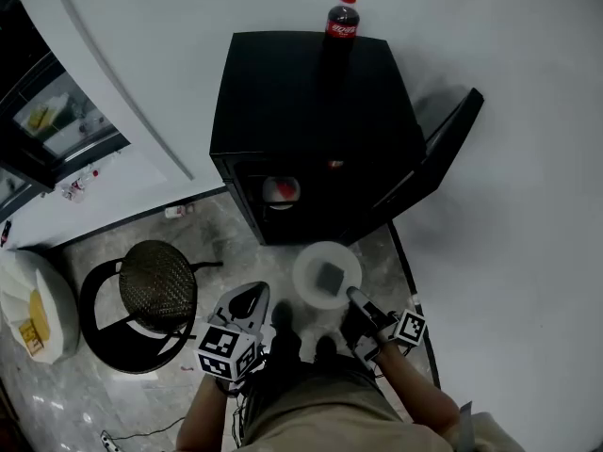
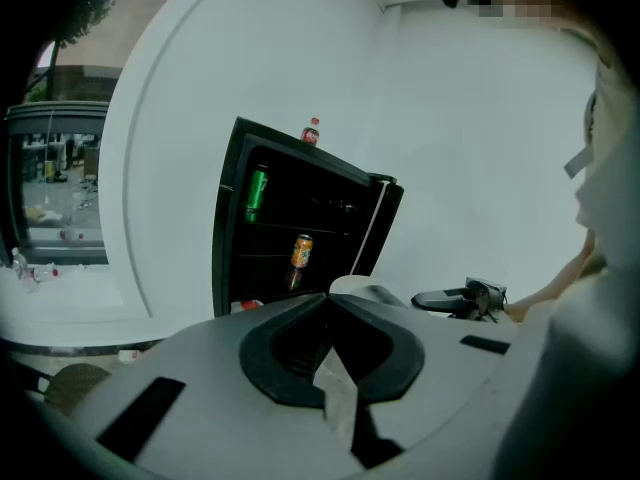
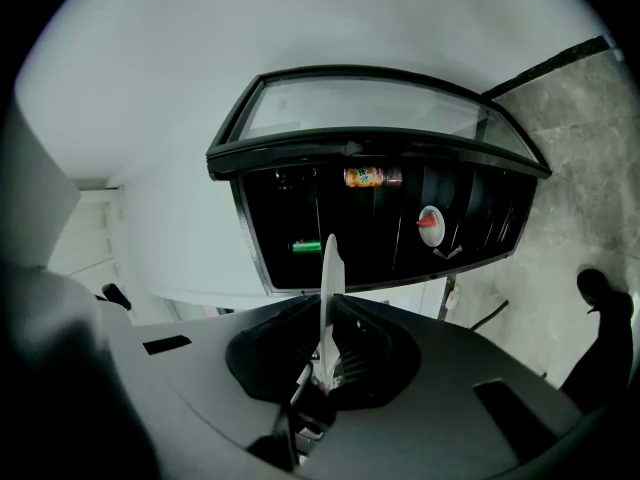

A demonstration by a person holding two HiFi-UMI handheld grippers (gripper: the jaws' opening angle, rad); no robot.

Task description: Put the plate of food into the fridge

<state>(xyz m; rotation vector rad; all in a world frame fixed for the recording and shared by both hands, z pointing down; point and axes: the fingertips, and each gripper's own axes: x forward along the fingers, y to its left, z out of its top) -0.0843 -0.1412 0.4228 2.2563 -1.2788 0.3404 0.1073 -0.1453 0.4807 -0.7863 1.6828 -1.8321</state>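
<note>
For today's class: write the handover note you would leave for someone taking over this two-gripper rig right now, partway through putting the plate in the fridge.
Right gripper: shut on the rim of the plate, which shows edge-on between the jaws in the right gripper view.
Left gripper: shut, holding nothing, beside the plate.
Plate: held in front of the fridge, with the food on it.
Fridge door: open.
Done: door open, plate gripped.
Left: move the plate onto a shelf inside, then release it.
</note>
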